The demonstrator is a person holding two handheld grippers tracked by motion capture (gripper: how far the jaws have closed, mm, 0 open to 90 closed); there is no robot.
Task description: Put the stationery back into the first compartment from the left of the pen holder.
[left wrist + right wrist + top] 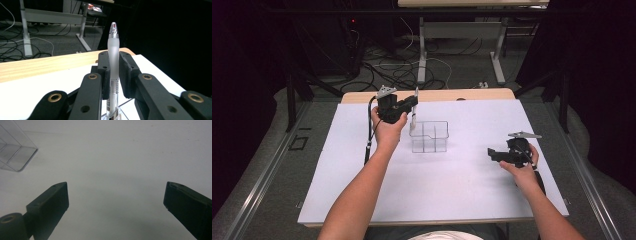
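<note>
Left gripper: is being held raised over the far left part of the table; jaws are being kept closed on a pen, pads pressing its barrel from both sides.
Pen: frosted barrel with clear tip; in the left gripper view the tip is being pointed up, past the pads, and the lower end is running down out of frame; in the high view the pen is being seen as a pale upright sliver below the jaws.
Pen long axis: roughly vertical, being held crosswise to the jaws.
Box: clear plastic, divided into compartments, sitting mid-table on the white sheet; no contents can be made out.
Key relation: pen is being held just at the box's far left corner, its lower end near the rim; whether it is already inside a compartment cannot be told.
Right gripper: is being held low over the right side of the sheet, jaws spread wide, nothing between them; box corner is being seen at the upper left of the right gripper view, well apart.
Nearer hand: left is much nearer the box.
Judged step: pen is probably being lowered into a compartment; a small shift toward the box centre is likely needed.
Risk: pen end catching on the rim or divider.
</note>
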